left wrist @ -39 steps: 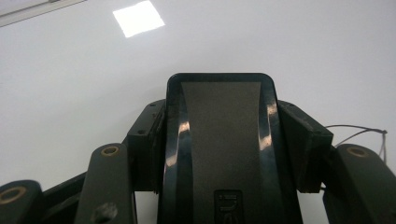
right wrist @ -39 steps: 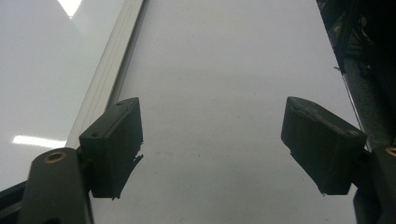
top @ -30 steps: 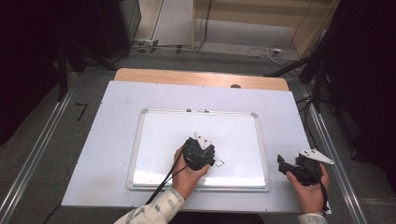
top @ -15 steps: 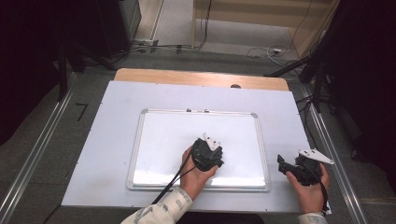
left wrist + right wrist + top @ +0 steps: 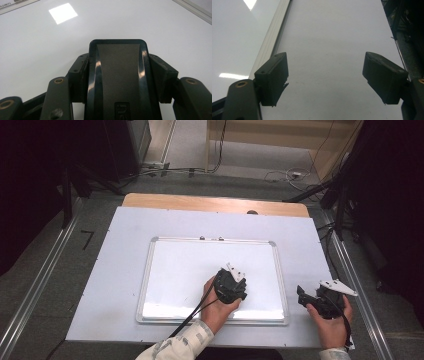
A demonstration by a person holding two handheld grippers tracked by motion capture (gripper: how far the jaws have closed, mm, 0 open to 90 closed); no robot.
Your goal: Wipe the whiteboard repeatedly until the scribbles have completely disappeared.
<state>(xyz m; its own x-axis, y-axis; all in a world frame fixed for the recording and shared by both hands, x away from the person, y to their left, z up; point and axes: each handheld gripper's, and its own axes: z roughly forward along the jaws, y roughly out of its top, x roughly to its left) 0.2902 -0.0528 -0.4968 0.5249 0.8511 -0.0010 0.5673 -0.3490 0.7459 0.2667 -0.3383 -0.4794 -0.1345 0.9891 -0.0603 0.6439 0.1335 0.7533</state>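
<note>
Black and shiny, the eraser [image 5: 117,80] sits tight between the two jaws of the left gripper [image 5: 231,285], which is squeezed shut on it and pressing it down on the whiteboard [image 5: 175,270]. In the high view this gripper is over the lower right part of the whiteboard, close to its bottom edge. One second ago it was a little more to the left, and half a second ago it was partway across, so the eraser has been sliding to the right over the white surface. That looks like a wiping stroke, and I think the job here is rubbing the whiteboard clean. Where the eraser is now, the surface looks plain white, with only a bright patch of lamp light on it, so the wiping may be nearly finished. The right gripper [image 5: 305,296] has not moved; it rests on the counter [image 5: 115,235] just past the whiteboard's right frame [image 5: 270,42], with its jaws spread wide and nothing between them.
</note>
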